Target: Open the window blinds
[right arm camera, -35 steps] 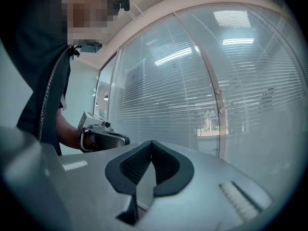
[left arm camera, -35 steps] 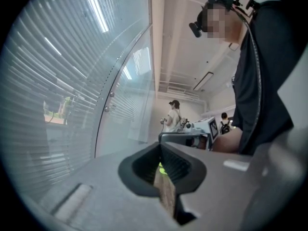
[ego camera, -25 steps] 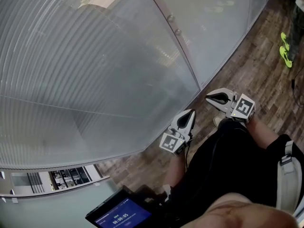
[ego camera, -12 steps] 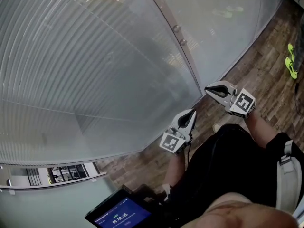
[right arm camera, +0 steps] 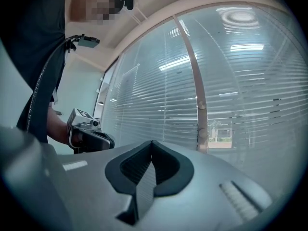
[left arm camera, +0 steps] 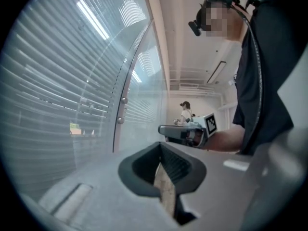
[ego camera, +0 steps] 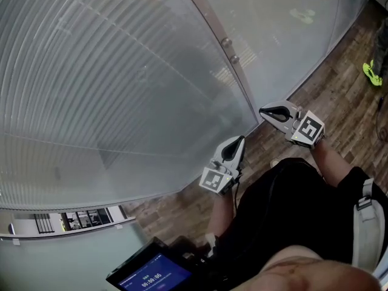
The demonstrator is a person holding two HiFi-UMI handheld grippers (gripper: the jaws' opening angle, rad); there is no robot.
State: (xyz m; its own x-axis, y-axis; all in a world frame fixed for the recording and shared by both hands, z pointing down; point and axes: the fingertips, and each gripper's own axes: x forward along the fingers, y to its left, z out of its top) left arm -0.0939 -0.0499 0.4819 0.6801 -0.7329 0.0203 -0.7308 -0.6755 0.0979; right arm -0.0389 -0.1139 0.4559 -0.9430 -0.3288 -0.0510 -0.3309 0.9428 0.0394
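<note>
- The left gripper (left arm camera: 161, 163), grey with black ribbed pads, has its jaws pressed together on nothing.
- The right gripper (right arm camera: 150, 162) is the same build and is likewise closed and empty; its own view shows the pads meeting along one seam.
- In the head view the left gripper (ego camera: 236, 145) and the right gripper (ego camera: 270, 111) are held side by side, near each other. Both are just short of the glass wall and touch nothing.
- Just ahead of the right gripper's tips rises the pale slanted frame post (ego camera: 211, 24).
- Further up that post sit two small round metal knobs (ego camera: 226, 42), one just beneath the other.
- The task's thing, the grey horizontal-slat window blinds (ego camera: 109, 90), lies ahead of both grippers. It is behind the glass and spreads out to either side of the post, with slats that look turned closed.
- Below the grippers runs a dark wood-plank floor (ego camera: 315, 96).
- I judge this to be the approach, with the knobs as the likely controls, though I cannot tell which knob serves which blind.
- To do the step well, open one gripper's jaws before arriving and lift it up to knob level.
- Come at the knob squarely so both pads seat on its rim, then close firmly before working it.
- Keep the other gripper clear of the glass.
</note>
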